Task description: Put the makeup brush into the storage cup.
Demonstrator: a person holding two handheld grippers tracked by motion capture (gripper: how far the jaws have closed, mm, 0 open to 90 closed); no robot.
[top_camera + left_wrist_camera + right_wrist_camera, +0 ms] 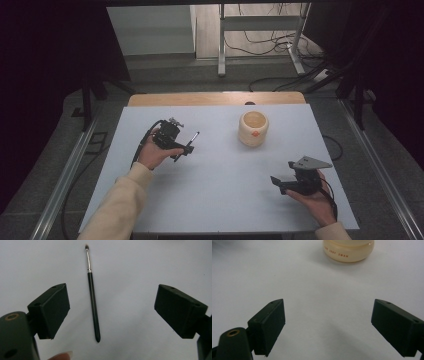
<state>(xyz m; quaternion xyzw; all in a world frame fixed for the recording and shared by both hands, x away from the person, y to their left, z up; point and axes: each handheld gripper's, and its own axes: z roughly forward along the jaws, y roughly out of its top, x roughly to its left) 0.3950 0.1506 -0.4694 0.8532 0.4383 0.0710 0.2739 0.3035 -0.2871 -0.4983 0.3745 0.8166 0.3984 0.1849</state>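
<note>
Closest to the person, the right gripper (280,184) sits low over the white table (220,190), jaws spread wide with nothing between them. Further up on the left, the left gripper (184,148) hovers over a thin black makeup brush (93,302) — jaws wide too, straddling it without touching. Farthest back, a cream jar (253,128) stands upright, well apart from both.

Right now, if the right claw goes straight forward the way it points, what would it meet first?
The right claw is open and points across bare table toward the cream jar. The jar sits slightly right of the centre line, so it would probably be met first, though depth is hard to judge.
</note>
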